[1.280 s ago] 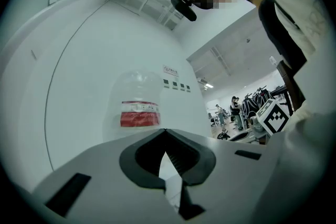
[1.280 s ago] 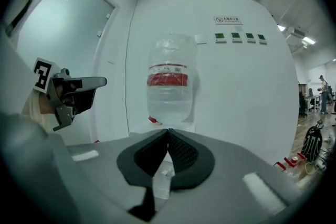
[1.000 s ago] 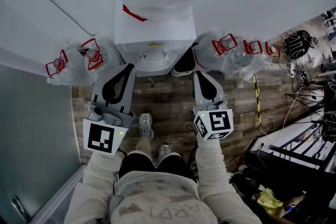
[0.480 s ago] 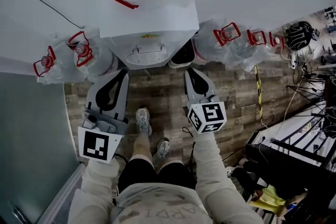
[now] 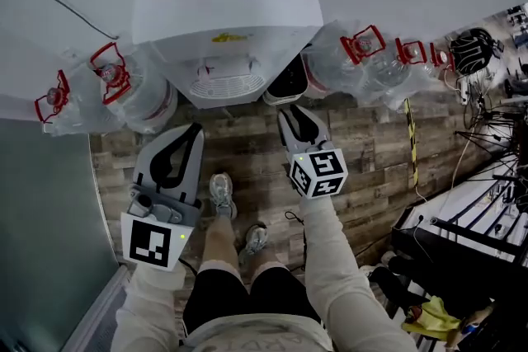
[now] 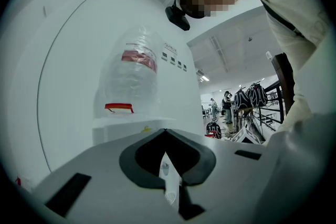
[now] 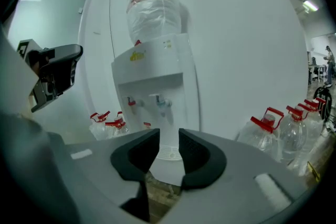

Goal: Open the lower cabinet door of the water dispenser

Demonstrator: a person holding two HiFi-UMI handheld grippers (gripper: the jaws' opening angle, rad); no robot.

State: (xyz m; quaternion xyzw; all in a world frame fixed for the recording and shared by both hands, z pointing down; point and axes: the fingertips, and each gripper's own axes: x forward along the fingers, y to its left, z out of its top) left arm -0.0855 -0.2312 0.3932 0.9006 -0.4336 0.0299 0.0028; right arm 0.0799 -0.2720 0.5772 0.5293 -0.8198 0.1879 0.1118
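Note:
The white water dispenser stands against the wall with a clear bottle on top, its taps and drip tray facing me. From above, its lower cabinet door is hidden. My left gripper hangs shut and empty in front of the dispenser's left side. My right gripper points slightly down at the dispenser's right front, a short way off. Its jaws have just been opening, and they stand apart with nothing between them. In the right gripper view the gripper frames the dispenser front. In the left gripper view the tips meet.
Water jugs with red handles lie on the wooden floor left and right of the dispenser. A black bin stands at its right side. Racks and cables fill the right. A glass partition is on the left, my shoes below.
Both grippers have sunk lower in front of the dispenser. The head camera has come down too, so the dispenser top looms larger.

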